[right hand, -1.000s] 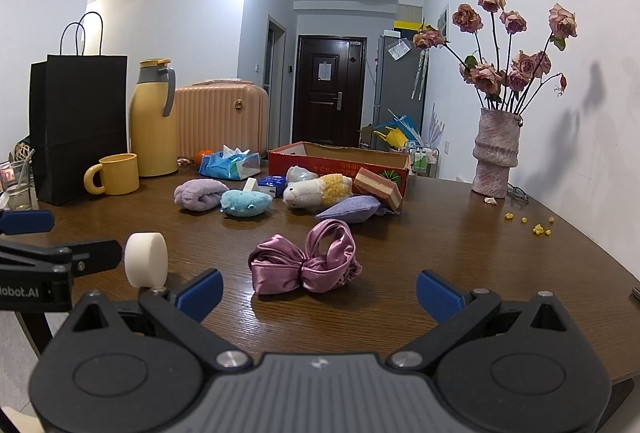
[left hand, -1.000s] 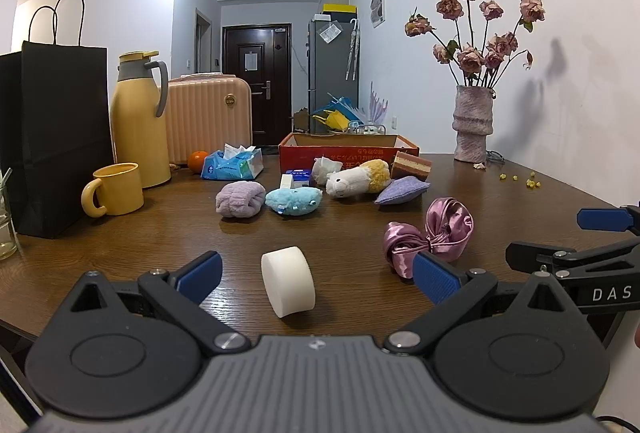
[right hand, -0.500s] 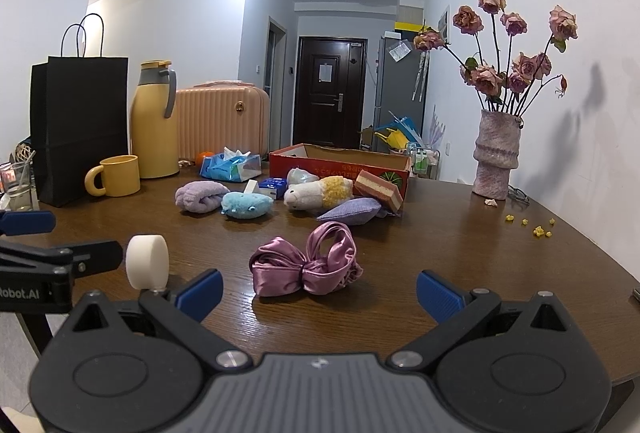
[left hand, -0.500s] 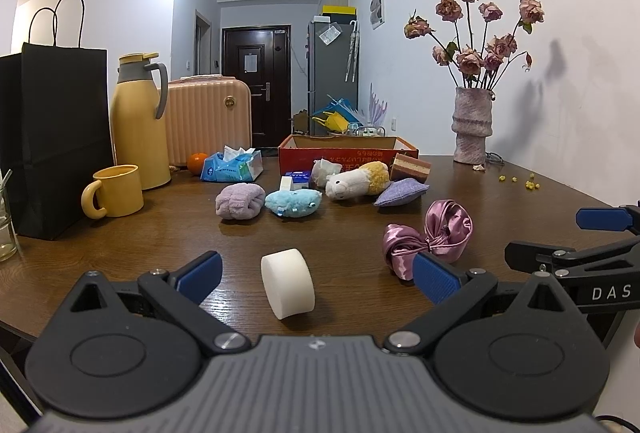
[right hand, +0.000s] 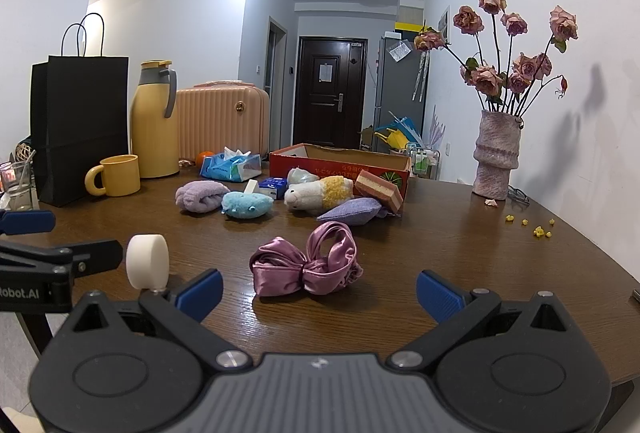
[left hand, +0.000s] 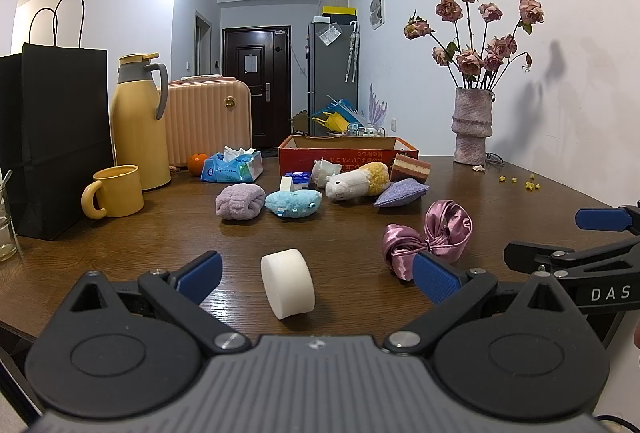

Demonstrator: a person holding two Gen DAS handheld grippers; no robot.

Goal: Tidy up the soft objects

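A white foam puck stands on edge on the brown table, between the fingers of my open left gripper, touching neither. A pink satin bow lies just ahead of my open right gripper. Further back lie a purple rolled towel, a blue plush, a white-and-yellow plush, a lilac pillow and a layered sponge cake. These rest in front of a red cardboard box. The puck also shows at the right wrist view's left.
A black paper bag, yellow thermos, yellow mug, tissue pack and pink suitcase stand at the left back. A vase of dried roses stands at the right back. The table edge runs close beneath both grippers.
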